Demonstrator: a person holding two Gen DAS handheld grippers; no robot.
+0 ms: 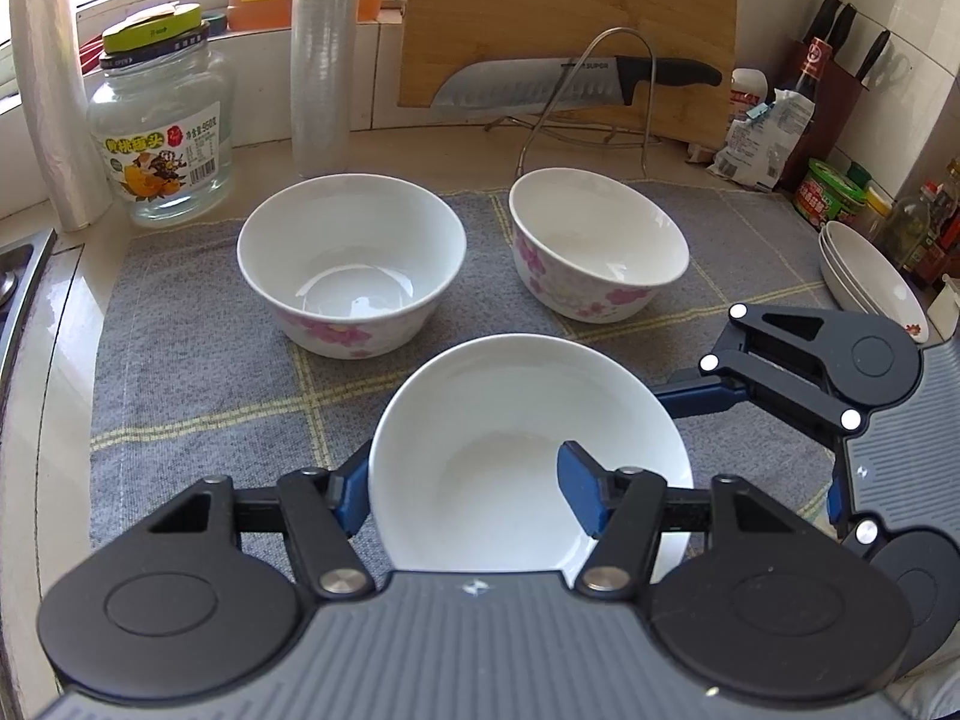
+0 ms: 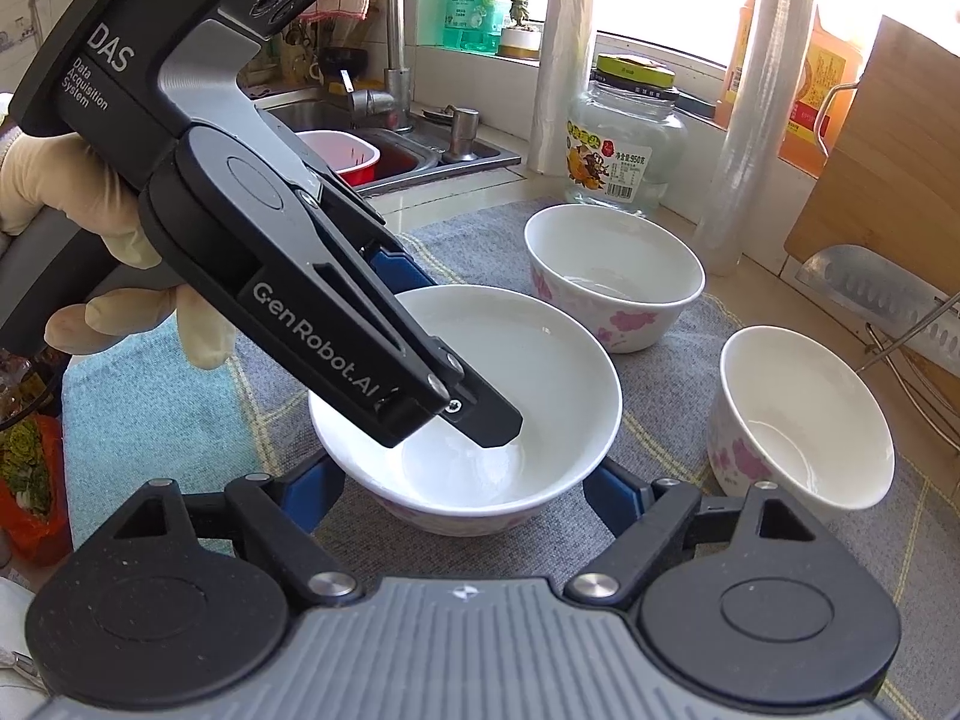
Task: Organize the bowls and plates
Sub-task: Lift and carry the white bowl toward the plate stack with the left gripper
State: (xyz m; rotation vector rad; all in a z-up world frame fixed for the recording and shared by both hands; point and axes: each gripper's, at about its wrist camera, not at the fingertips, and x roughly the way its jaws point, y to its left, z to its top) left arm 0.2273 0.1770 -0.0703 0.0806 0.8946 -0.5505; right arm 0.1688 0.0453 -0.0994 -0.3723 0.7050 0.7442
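Observation:
Nearest of three white bowls with pink flowers, one bowl rests on the grey mat. My left gripper is shut on its wall, one blue pad outside the rim and the other inside. In the right wrist view a gloved hand holds that gripper from the upper left. My right gripper straddles the same bowl low down, a pad pressed on each side. Two more bowls stand farther back on the mat.
Stacked white plates lie at the mat's right edge beside condiment bottles. A glass jar, a roll of film, a cutting board and a knife on a wire stand line the back. A sink lies to the left.

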